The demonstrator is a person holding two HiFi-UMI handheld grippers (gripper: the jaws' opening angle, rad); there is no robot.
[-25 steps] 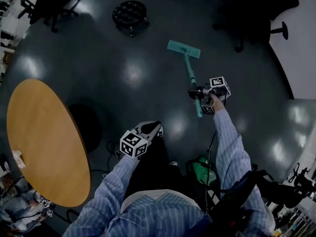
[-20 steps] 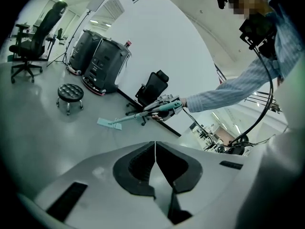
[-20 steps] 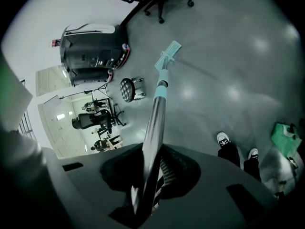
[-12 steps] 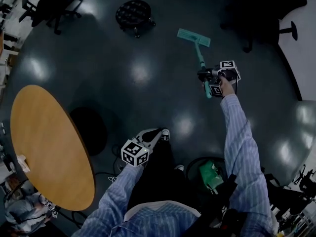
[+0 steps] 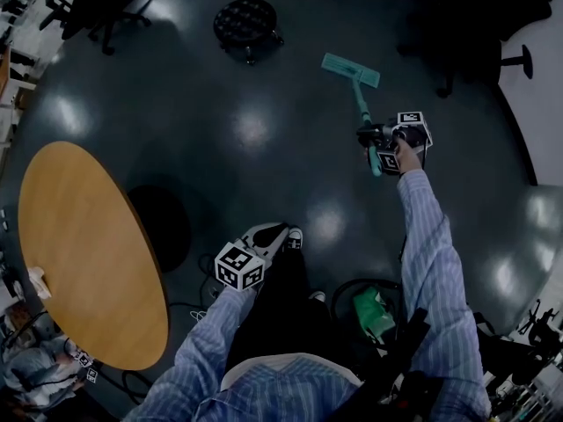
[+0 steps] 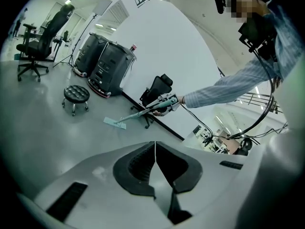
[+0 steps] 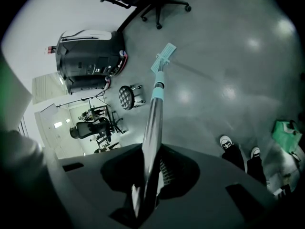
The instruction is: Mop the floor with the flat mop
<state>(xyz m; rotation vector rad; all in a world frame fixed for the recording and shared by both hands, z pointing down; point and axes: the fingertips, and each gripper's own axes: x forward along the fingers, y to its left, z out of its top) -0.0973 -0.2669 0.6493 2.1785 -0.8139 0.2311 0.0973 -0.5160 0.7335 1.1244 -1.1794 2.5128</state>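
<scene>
The flat mop has a teal head [image 5: 350,69] lying flat on the dark grey floor, and its handle [image 5: 361,108] slants back toward me. My right gripper [image 5: 368,137] is shut on the mop handle, arm stretched forward. In the right gripper view the handle [image 7: 152,128] runs from between the jaws out to the mop head [image 7: 163,58]. My left gripper [image 5: 266,236] hangs low by my leg, shut and empty; in the left gripper view its pads [image 6: 143,163] meet with nothing between them, and the mop [image 6: 116,123] shows far off.
A round wooden table [image 5: 79,253] stands at the left. A black stool on castors [image 5: 246,26] is beyond the mop, office chairs [image 5: 466,25] at the far right and far left. A green bucket [image 5: 371,310] sits by my feet, with cables nearby.
The right gripper pushed the mop forward and to the right across the floor over the last second, then nearly stopped. The left gripper stayed by my leg.
</scene>
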